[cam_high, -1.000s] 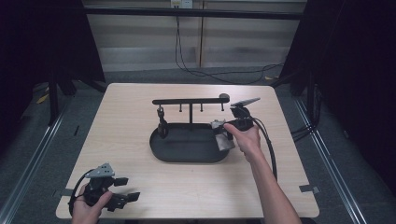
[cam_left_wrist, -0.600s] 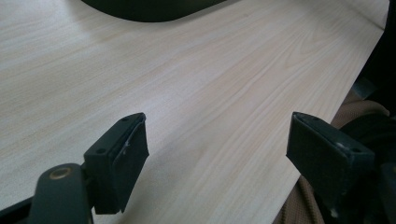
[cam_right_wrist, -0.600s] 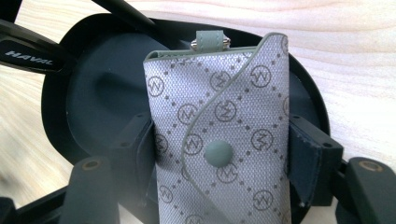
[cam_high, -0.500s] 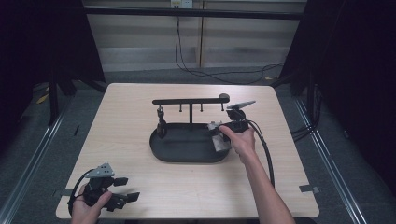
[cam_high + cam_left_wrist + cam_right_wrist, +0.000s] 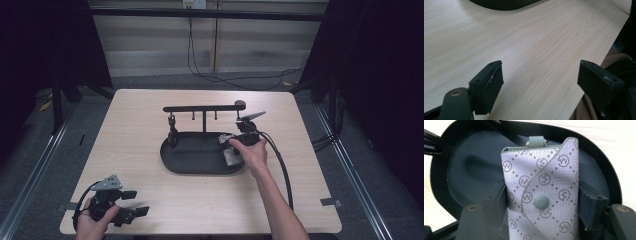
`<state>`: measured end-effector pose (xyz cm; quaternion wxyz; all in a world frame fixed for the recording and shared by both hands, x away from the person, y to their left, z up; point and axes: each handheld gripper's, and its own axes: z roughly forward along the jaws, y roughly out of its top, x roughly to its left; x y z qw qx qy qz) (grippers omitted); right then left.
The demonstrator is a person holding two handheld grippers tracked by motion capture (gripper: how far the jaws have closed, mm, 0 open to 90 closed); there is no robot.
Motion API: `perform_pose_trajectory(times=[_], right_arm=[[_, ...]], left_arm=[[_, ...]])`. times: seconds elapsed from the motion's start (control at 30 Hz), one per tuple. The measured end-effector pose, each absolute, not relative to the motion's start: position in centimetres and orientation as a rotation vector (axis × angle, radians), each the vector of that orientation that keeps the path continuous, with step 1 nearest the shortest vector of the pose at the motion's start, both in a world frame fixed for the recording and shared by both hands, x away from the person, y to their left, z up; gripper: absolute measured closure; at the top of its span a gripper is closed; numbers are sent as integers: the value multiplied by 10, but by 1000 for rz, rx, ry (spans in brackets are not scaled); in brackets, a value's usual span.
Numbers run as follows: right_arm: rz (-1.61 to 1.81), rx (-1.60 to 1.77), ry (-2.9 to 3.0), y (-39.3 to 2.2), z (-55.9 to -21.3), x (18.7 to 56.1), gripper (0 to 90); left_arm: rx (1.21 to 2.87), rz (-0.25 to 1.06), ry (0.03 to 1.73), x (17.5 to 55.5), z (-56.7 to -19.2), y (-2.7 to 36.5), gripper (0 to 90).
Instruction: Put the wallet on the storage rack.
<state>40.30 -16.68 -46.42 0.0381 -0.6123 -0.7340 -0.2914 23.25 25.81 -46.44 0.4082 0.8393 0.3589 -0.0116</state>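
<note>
**Q:** Grey fabric with a printed pattern — what is that, and where is it?

**R:** It is a small pouch (image 5: 541, 195), woven grey with a diamond grid of dots and round logos, a curved flap, a grey-green snap and a short tab at its top end. The right hand-held gripper (image 5: 541, 205) clamps it, one black jaw pressed against each long side. In the high view the pouch (image 5: 230, 156) sits at the right end of a black oval tray (image 5: 195, 165), whose dark floor lies right behind the pouch. Whether the pouch rests on that floor or hangs just above it, I cannot tell.

**Q:** Where is the tray?

**R:** Around the middle of the pale wooden table (image 5: 135, 125), slightly toward the right edge. A black stand (image 5: 204, 108) with a horizontal bar rises along the tray's far side, and small hooks hang from the bar.

**Q:** And the other hand?

**R:** The left hand-held gripper (image 5: 134, 202) is at the near left corner of the table, well apart from the tray. Its jaws stand wide apart with bare wood between them; nothing is held. A cable (image 5: 280, 165) trails from the right hand-held gripper toward the near edge.
</note>
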Motion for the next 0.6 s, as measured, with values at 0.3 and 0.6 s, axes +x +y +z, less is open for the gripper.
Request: perform_pose_trajectory(times=[0.3, 0.6], right_arm=[[-861, -1916, -2280, -162, -472, 403, 313], [-837, -1938, -2289, -159, -475, 404, 287]], left_arm=[[2121, -17, 912, 232, -464, 258, 205], [2118, -14, 909, 232, -464, 258, 206]])
